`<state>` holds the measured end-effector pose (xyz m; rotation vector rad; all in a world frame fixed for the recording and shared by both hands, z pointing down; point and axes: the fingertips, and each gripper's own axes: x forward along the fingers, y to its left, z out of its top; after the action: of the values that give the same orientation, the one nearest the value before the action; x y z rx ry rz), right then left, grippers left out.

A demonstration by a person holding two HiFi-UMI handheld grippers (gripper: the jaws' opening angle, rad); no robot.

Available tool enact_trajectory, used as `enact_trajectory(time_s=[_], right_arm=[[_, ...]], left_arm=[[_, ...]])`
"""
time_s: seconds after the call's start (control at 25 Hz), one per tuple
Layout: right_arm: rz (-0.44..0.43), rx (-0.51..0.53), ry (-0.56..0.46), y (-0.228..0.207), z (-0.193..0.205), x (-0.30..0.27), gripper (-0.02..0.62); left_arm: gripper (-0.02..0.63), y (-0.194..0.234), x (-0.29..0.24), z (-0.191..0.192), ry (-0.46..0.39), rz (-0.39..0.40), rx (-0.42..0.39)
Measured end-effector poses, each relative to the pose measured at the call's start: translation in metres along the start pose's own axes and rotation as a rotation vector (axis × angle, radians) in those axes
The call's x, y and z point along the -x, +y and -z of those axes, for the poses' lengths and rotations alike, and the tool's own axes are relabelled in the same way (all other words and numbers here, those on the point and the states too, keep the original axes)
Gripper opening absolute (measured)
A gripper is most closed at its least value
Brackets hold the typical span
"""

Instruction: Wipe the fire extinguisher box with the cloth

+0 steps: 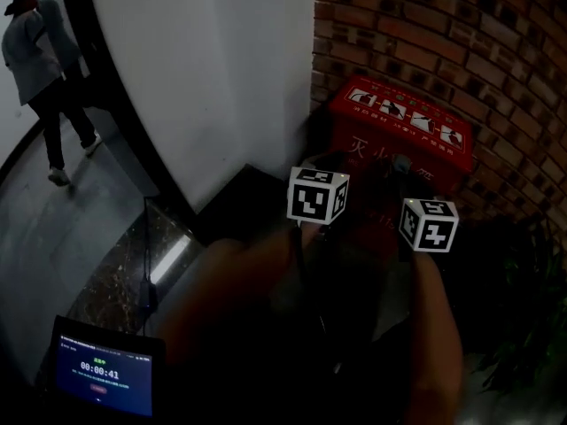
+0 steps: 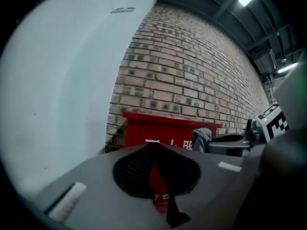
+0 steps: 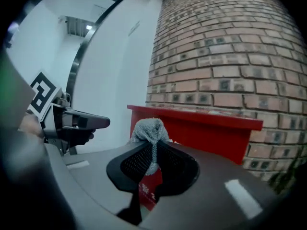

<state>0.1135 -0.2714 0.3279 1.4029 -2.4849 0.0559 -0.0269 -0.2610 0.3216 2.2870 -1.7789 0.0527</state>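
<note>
My right gripper (image 3: 154, 150) is pinching a grey cloth (image 3: 149, 132): the jaws are closed on its lower part, and the rest bunches up above their tips. My left gripper (image 2: 154, 148) has its jaws pressed together at the tips with nothing between them, only a thin sliver of red showing through below. The red fire extinguisher box (image 1: 399, 131) stands straight ahead of both pairs of jaws, its back against the brick wall (image 1: 461, 34), with a white wall (image 1: 204, 69) at its left side. From the left gripper view, the cloth sits before the right part of the box's front, just under its top edge. I cannot tell whether it touches the box. My two grippers are side by side, near each other.
</note>
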Motion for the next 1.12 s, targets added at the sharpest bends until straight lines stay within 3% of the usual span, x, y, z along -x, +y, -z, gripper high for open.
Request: enact_trajectory(time_s=[0.08, 0.28, 0.48, 0.64, 0.8, 1.0, 1.12], right_arm=[[0.013, 0.005, 0.015, 0.016, 0.001, -0.017, 0.049], [0.047, -0.002, 0.018, 0.040, 0.005, -0.052, 0.049], [0.073, 0.001, 0.018, 0.076, 0.001, -0.082, 0.049], [0.101, -0.024, 0.030, 0.108, 0.002, -0.114, 0.049], [0.269, -0.095, 0.009, 0.117, -0.001, -0.141, 0.049], [0.460, -0.191, -0.099, 0.120, -0.026, -0.158, 0.048], [0.528, -0.226, -0.113, 0.121, -0.032, -0.170, 0.048]], left_arm=[[0.002, 0.024, -0.001, -0.005, -0.002, 0.015, 0.043], [0.002, 0.048, -0.005, -0.008, -0.040, 0.045, -0.057], [0.002, 0.086, -0.016, 0.012, -0.013, 0.107, -0.018], [0.002, 0.131, -0.027, 0.017, -0.017, 0.135, -0.070], [0.002, 0.167, -0.044, 0.018, 0.000, 0.170, 0.005], [0.002, 0.161, -0.051, -0.009, -0.040, 0.240, -0.149], [0.002, 0.168, -0.052, -0.019, -0.066, 0.255, -0.135]])
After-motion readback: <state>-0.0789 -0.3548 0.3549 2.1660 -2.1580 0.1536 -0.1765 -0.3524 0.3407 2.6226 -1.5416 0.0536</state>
